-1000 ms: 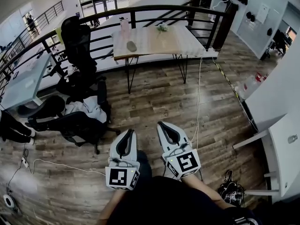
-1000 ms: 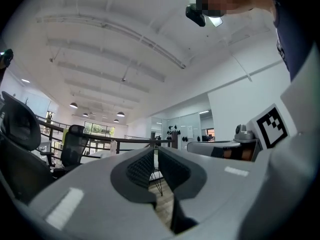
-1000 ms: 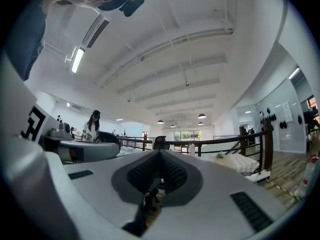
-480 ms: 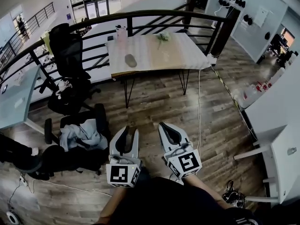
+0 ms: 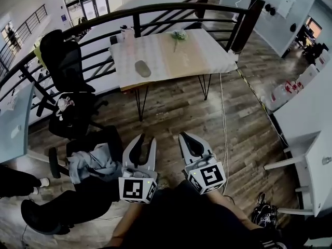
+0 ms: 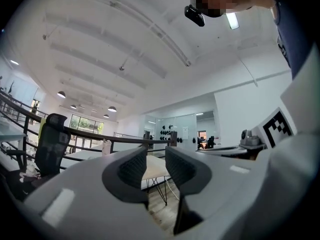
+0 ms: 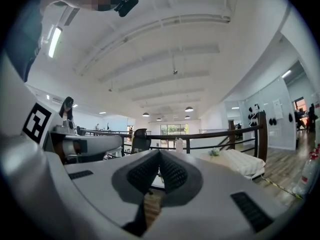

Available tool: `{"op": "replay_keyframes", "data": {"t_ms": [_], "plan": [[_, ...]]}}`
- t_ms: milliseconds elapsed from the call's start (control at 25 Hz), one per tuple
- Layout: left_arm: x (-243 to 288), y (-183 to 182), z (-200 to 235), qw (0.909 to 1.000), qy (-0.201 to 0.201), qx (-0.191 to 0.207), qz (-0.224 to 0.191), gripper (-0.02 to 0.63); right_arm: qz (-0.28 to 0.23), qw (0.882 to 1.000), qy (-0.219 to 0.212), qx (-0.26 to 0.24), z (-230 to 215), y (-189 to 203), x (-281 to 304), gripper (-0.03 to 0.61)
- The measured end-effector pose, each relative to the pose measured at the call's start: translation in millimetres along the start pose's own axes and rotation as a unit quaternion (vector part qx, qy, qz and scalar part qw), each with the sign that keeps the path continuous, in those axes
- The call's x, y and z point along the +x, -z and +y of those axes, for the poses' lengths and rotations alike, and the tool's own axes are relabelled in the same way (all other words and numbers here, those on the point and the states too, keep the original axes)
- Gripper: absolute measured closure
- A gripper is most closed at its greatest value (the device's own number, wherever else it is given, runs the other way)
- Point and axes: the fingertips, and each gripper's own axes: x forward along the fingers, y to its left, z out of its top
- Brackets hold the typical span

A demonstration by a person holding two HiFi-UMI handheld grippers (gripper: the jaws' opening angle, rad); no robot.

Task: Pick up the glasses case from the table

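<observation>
Glasses case (image 5: 142,68): grey, smooth, oval, lying flat on the left part of the pale table (image 5: 207,53), well apart from both grippers.
Long axis diagonal in the head view, far-left to near-right. Left gripper (image 5: 146,139): jaws slightly apart, just been opening, nothing between. Right gripper (image 5: 185,136): jaws together, empty.

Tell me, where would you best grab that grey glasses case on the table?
Probably across its narrow middle, coming down from above at the table's near side. The glasses case lies flat, a long rounded oval, so its short width likely suits the jaws best.
</observation>
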Motion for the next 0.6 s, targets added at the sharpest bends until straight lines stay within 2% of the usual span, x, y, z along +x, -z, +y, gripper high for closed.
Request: {"op": "replay_keyframes", "data": {"t_ms": [360, 600], "plan": [[7, 2, 30, 0.9999, -0.007, -0.007, -0.006, 0.511, 0.008, 1.000, -0.027, -0.011, 8, -5, 47, 0.571], [5, 3, 50, 0.9995, -0.028, -0.015, -0.002, 0.511, 0.016, 0.999, -0.039, -0.005, 16, 2, 63, 0.571]]}}
